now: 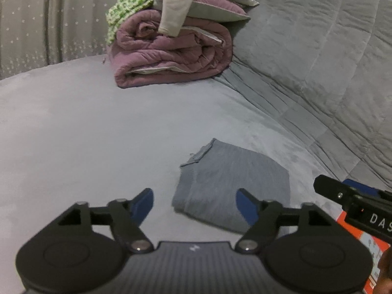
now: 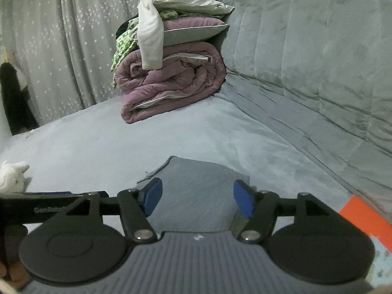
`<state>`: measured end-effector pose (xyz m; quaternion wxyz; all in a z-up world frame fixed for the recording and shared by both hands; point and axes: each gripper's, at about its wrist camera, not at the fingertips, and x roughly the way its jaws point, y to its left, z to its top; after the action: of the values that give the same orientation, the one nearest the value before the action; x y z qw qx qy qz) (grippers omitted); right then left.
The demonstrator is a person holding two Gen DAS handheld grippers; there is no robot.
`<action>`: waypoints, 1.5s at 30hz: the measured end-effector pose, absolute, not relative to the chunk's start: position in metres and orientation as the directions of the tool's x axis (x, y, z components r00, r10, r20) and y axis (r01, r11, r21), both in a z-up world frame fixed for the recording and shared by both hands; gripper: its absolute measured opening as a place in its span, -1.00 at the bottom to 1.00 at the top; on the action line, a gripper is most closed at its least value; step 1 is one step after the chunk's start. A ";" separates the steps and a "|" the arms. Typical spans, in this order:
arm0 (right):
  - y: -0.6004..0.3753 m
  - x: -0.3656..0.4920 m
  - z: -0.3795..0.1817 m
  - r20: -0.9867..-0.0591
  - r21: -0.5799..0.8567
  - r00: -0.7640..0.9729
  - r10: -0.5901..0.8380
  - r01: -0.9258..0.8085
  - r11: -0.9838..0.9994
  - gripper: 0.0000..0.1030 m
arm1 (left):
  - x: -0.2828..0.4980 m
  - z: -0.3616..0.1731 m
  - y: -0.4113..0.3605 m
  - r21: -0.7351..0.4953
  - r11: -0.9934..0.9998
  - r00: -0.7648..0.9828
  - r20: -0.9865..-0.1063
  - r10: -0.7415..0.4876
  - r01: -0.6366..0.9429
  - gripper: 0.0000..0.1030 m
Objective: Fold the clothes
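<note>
- Folded grey garment (image 1: 230, 186) lies flat on the grey bed cover (image 1: 85, 127), well apart from the pile at the far end; it looks like folded trousers or shorts, which one I cannot tell.
- No box, basket or other container shows in either view; the garment sits bare on the cover.
- Its long axis runs from near the grippers toward the padded grey backrest (image 1: 318, 61); in the left wrist view a seamed band with a small tab marks the far-left corner.
- The left gripper (image 1: 194, 204) is spread wide with nothing between its 2 blue pads (image 1: 143, 204); the garment's near edge lies below and past them, untouched.
- The right gripper (image 2: 198, 199) also stands wide and empty, above the garment (image 2: 198, 191).
- Far pile: a rolled purple quilt (image 1: 171, 56) with a purple cushion, a green-patterned cloth (image 1: 122, 12) and a white cloth (image 1: 175, 5) draped over it.
- Only the right wrist view shows a white plush toy (image 2: 12, 175) at the left edge of the bed, a dark garment hanging by the star-print curtain (image 2: 49, 49), and the black clothes topping the pile.
- Only the left wrist view shows the garment's whole outline.
- Each view catches the other gripper's black body at its edge, and an orange-edged card (image 2: 362, 215) on the right.
</note>
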<state>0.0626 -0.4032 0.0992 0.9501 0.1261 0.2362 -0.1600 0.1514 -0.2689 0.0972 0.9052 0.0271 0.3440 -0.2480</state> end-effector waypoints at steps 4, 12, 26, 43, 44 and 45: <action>-0.389 0.046 0.114 -0.497 0.157 0.830 -0.253 0.373 0.914 0.44 | 0.130 0.111 -0.254 -0.104 0.886 0.651 -0.642 -0.406 0.451 0.72; -0.365 0.020 0.130 -0.500 0.161 0.825 -0.263 0.387 0.908 0.69 | 0.094 0.130 -0.232 -0.075 0.898 0.660 -0.652 -0.373 0.433 0.92; -0.329 -0.013 0.136 -0.486 0.151 0.818 -0.306 0.423 0.893 1.00 | 0.053 0.113 -0.216 -0.018 0.923 0.638 -0.717 -0.281 0.385 0.99; -0.304 -0.034 0.117 -0.544 0.102 0.770 -0.333 0.455 0.885 1.00 | 0.034 0.100 -0.207 -0.010 0.927 0.632 -0.729 -0.264 0.376 0.99; -0.303 -0.034 0.117 -0.545 0.101 0.770 -0.333 0.454 0.885 1.00 | 0.034 0.101 -0.206 -0.013 0.926 0.632 -0.728 -0.267 0.377 0.99; -0.302 -0.034 0.117 -0.545 0.101 0.770 -0.333 0.454 0.885 1.00 | 0.033 0.102 -0.206 -0.014 0.926 0.632 -0.727 -0.268 0.377 0.99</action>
<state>-0.0340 -0.3023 0.1169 0.9337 0.1142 0.2660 -0.2108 0.0332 -0.2060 0.1018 0.9006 0.0700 0.3898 -0.1792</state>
